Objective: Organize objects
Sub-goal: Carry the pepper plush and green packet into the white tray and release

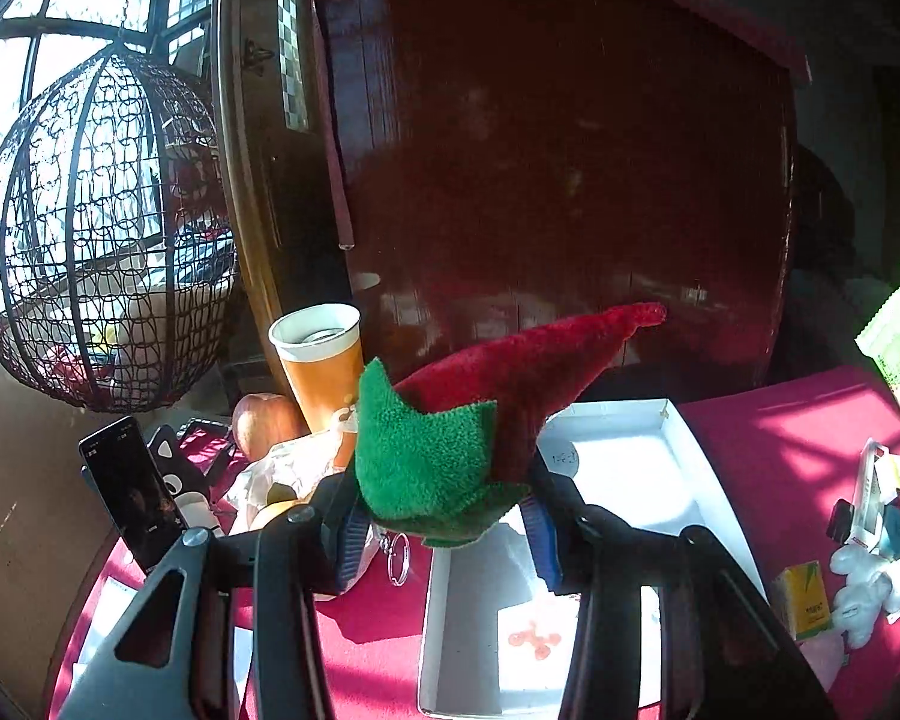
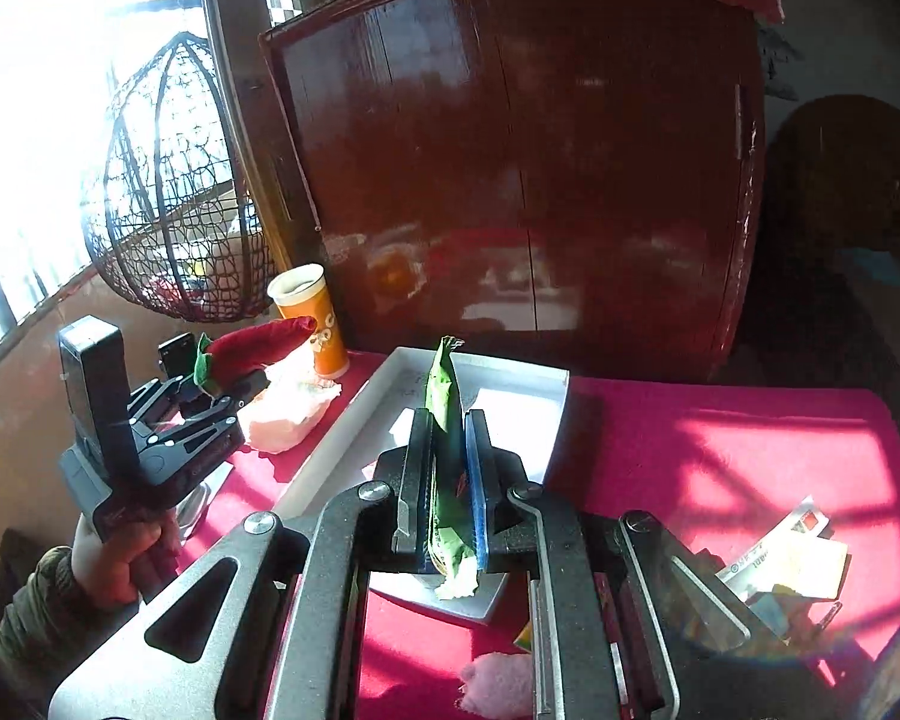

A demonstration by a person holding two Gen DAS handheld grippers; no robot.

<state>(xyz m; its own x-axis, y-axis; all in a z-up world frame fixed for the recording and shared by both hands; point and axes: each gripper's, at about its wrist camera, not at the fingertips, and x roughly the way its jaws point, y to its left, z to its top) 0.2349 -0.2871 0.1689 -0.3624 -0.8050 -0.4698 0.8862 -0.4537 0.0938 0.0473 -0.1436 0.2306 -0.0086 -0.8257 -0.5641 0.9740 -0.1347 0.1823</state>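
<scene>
Two grips: left hand-held gripper [image 1: 444, 531] clamps plush chili [image 1: 510, 396]; right hand-held gripper [image 2: 447, 480] pinches green packet [image 2: 444, 420].

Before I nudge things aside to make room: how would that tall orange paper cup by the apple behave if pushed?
The orange paper cup is tall and narrows toward its base, so it would probably tip rather than slide. It looks like thin paper, likely light and easy to crush. Its contents cannot be judged. The apple beside it might roll if knocked.
</scene>
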